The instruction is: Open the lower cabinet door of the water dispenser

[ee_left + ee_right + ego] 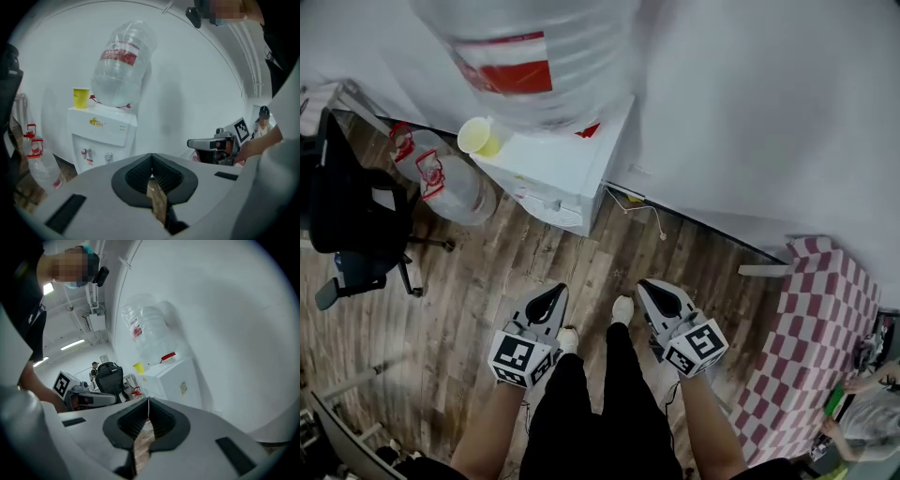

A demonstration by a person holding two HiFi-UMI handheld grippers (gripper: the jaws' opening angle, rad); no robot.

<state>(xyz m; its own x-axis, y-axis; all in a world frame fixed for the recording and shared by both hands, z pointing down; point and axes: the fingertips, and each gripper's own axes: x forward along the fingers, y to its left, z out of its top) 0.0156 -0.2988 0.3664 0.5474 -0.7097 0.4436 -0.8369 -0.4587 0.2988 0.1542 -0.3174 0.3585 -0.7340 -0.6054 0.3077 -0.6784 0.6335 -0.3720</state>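
Left gripper (553, 292): my jaws are pressed together, ribbed pads meeting, nothing between them. It hangs over the wooden floor (487, 281) at 7 o'clock in the head view.
Right gripper (652, 286): my jaws here are also closed tight and empty, at 5 o'clock, level with the left one.
Water dispenser (553, 178): white, against the wall at 12 o'clock from both grippers and well apart from them.
Lower door: I cannot see it; my left gripper's body covers everything below the taps (85, 152).
Bottle (525, 56): upturned on the dispenser's top, red label.
Yellow cup (476, 136): on the top, at 9 o'clock from the bottle.
Spare bottle (450, 183): on the floor just beside the dispenser, at its 9 o'clock.
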